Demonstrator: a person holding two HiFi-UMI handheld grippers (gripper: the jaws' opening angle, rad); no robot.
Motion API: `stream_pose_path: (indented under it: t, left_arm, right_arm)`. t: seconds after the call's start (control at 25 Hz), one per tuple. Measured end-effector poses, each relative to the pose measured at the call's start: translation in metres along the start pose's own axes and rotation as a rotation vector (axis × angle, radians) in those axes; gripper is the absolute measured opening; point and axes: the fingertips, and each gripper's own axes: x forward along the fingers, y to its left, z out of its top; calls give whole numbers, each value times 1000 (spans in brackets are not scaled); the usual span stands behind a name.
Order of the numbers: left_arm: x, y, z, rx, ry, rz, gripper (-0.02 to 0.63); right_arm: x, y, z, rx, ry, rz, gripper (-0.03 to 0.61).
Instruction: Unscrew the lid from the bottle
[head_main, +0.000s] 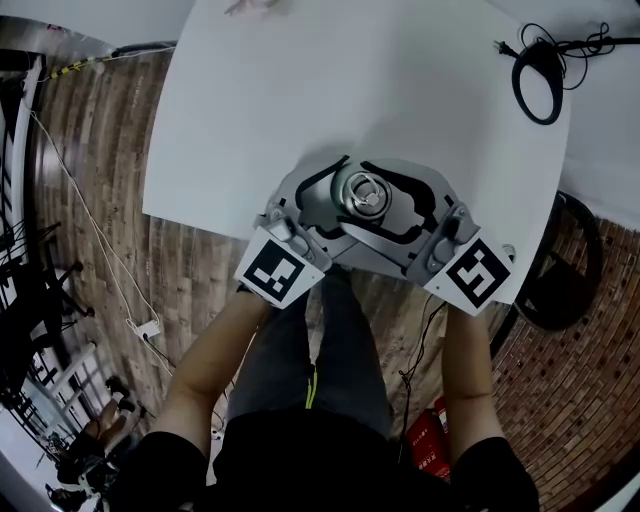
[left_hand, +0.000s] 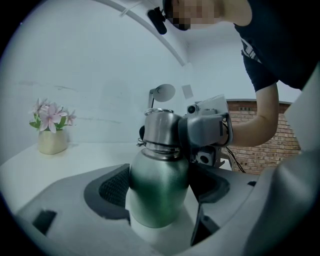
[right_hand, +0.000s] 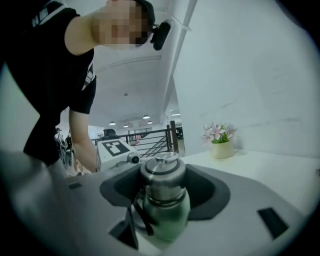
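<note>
A green metal bottle (left_hand: 159, 192) with a steel lid (left_hand: 161, 127) stands upright near the front edge of the white table (head_main: 300, 100). My left gripper (left_hand: 160, 202) is shut on the bottle's green body, one dark pad on each side. My right gripper (right_hand: 162, 192) reaches in from the other side, higher up, and is shut on the lid (right_hand: 162, 177); one of its grey jaws lies against the lid's side. In the head view the lid (head_main: 365, 195) shows from above, ringed by the crossed jaws of the left gripper (head_main: 330, 215) and the right gripper (head_main: 400, 215).
A small pot of pink flowers (left_hand: 51, 140) stands far back on the table. A coiled black cable (head_main: 538, 75) lies at the table's far right corner. The person's legs and a brick floor (head_main: 200, 270) lie below the near edge.
</note>
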Motion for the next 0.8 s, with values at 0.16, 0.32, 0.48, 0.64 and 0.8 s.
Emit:
stream_pose_path:
  t: [0.16, 0.32, 0.48, 0.64, 0.8]
  left_arm:
    - [0, 0, -1, -7, 6, -4, 360]
    - [-2, 1, -2, -10, 26, -10, 362]
    - [3, 0, -9, 30, 64, -43, 360]
    - [5, -1, -8, -37, 71, -73, 380]
    - [4, -4, -1, -44, 89, -74, 390]
  right_arm:
    - [-6, -5, 12, 20, -53, -37, 270]
    - [-16, -10, 17, 27, -62, -97, 270]
    - [-35, -17, 18, 59, -84, -177, 270]
    - [-50, -14, 17, 86, -60, -246, 270]
    - [-70, -14, 23, 117, -63, -328, 270]
